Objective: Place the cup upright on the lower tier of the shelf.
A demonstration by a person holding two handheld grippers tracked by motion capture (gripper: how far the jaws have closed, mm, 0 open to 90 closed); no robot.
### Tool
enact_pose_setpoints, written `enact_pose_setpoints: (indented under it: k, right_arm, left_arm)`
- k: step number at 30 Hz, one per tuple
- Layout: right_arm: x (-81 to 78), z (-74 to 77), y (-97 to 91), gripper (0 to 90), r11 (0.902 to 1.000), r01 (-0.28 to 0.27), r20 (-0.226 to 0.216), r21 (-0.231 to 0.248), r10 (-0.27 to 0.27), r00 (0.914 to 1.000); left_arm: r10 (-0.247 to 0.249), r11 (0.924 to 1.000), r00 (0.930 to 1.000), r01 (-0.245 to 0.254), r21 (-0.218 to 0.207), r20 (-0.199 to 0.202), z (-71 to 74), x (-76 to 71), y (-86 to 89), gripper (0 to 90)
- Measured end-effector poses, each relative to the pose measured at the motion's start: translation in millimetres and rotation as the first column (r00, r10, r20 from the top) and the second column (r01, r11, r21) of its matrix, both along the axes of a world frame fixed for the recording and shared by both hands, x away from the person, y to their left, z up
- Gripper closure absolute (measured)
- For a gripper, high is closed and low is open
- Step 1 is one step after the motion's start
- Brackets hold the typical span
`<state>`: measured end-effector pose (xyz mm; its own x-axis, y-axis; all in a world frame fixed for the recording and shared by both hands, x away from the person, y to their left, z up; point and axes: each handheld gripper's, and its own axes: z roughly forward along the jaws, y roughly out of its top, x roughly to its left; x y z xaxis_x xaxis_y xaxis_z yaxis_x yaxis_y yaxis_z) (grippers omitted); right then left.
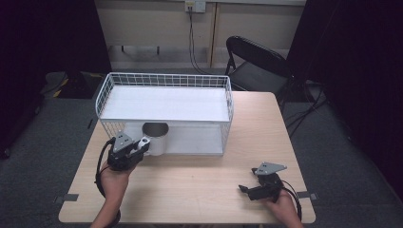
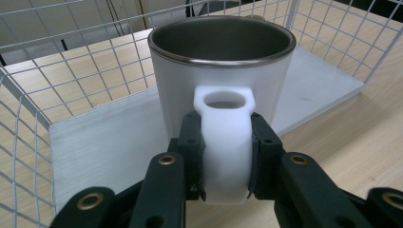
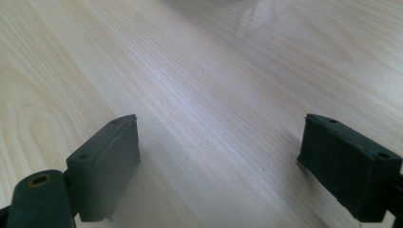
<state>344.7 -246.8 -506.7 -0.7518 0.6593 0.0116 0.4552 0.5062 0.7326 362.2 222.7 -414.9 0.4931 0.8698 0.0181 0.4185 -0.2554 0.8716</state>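
The mug [image 2: 221, 71] is white with a dark metal inside and stands upright at the front edge of the rack's lower shelf [image 2: 109, 142], just under the upper shelf [image 1: 164, 102]. Its white handle [image 2: 225, 147] points out toward the person. The left gripper [image 2: 225, 156] has its fingers [image 2: 190, 142] clamped on that handle, one pad on each side, with the loop of the handle standing above them. In the high view the left gripper [image 1: 135, 149] sits at the rack's open front, left of centre, and the mug [image 1: 156, 137] is just inside the wire rack [image 1: 164, 80].

The step in hand looks like a carry of the mug by its handle at the lower shelf; whether it goes in or comes out, the pictures do not settle. Either way the next move calls for a firm hold, since the mug's weight hangs to one side of the handle and could twist it in the pads. It also calls for a level path, low enough to clear the upper shelf and straight enough to miss the wire sides.

The right gripper [image 1: 259, 190] rests well apart on the wooden surface [image 1: 204, 185] at the near right, with its fingers [image 3: 107, 166] wide apart and nothing between them.
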Motion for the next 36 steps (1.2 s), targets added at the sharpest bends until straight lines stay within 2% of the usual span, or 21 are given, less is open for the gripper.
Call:
enact_pose_setpoints:
  k: [11, 27, 28, 32, 36]
  right_arm:
    - [0.0, 0.0, 0.0, 12.2, 1.0000, 0.000, 0.000, 0.000, 0.000, 1.0000]
    - [0.0, 0.0, 0.0, 12.2, 1.0000, 0.000, 0.000, 0.000, 0.000, 1.0000]
    - [0.0, 0.0, 0.0, 12.2, 1.0000, 0.000, 0.000, 0.000, 0.000, 1.0000]
    - [0.0, 0.0, 0.0, 12.2, 1.0000, 0.000, 0.000, 0.000, 0.000, 1.0000]
    - [0.0, 0.0, 0.0, 12.2, 1.0000, 0.000, 0.000, 0.000, 0.000, 1.0000]
  left_arm:
    - [0.014, 0.9997, 0.9999, -0.014, 0.018, -0.001, -2.1, 6.3, -1.5, 72.2]
    - [0.044, 0.9990, 0.9990, -0.044, 0.012, 0.011, -5.9, 14.5, -3.8, 72.2]
    - [0.050, 0.9987, 0.9986, -0.050, 0.002, 0.014, -6.7, 15.3, -4.8, 72.2]
    - [0.053, 0.9985, 0.9985, -0.053, 0.015, 0.014, -8.0, 17.2, -5.6, 72.1]
    - [0.059, 0.9982, 0.9981, -0.059, 0.009, 0.015, -8.9, 20.2, -7.9, 72.2]
